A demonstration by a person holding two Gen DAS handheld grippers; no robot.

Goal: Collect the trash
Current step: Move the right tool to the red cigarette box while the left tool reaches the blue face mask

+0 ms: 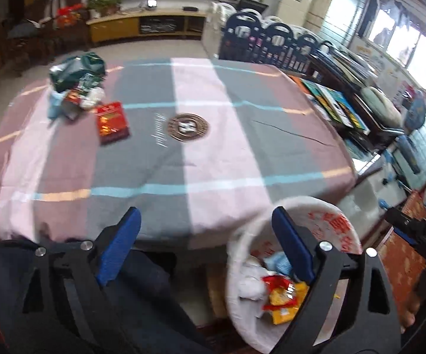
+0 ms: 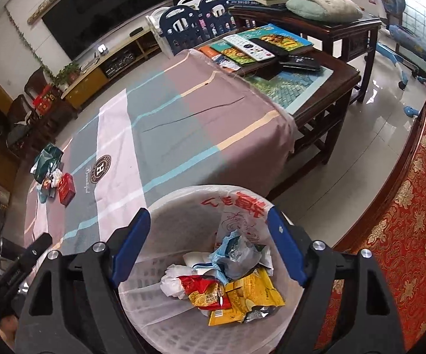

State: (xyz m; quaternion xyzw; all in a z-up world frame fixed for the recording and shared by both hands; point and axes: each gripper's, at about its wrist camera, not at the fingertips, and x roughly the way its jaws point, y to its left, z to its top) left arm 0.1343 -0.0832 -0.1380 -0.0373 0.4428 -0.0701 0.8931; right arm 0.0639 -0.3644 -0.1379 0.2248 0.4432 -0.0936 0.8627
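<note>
Blue pads line the fingers [image 1: 118, 247] of the left gripper [image 1: 207, 247], which stand wide apart with nothing between them, over the near edge of the desk [image 1: 213, 153] and its striped cloth of pink, grey and mauve. White and lined with a thin plastic bag printed in red, the bin [image 2: 180, 203] stands on the floor just beside the desk's near corner; in the left wrist view it sits under the right-hand finger. The right gripper [image 2: 210, 247] hangs directly over the bin's mouth, its fingers [image 2: 131, 244] also spread well apart and empty. Inside the bin lies a heap of trash: a yellow snack wrapper [image 2: 251, 295], a red wrapper [image 2: 198, 287], a crumpled pale blue and silver packet [image 2: 230, 253] and some white paper [image 2: 171, 283]. More trash waits on the far side of the desk, well apart from both grippers: a red box [image 1: 112, 122] lying flat, and just beyond it a cluster with a dark green bag [image 1: 77, 69], a light blue piece [image 1: 55, 104] and white crumpled scraps [image 1: 91, 98]. A round brown emblem [image 1: 187, 126] marks the cloth near its middle. To the side, a dark wooden table [image 2: 325, 85] carries books and remote controls.
</note>
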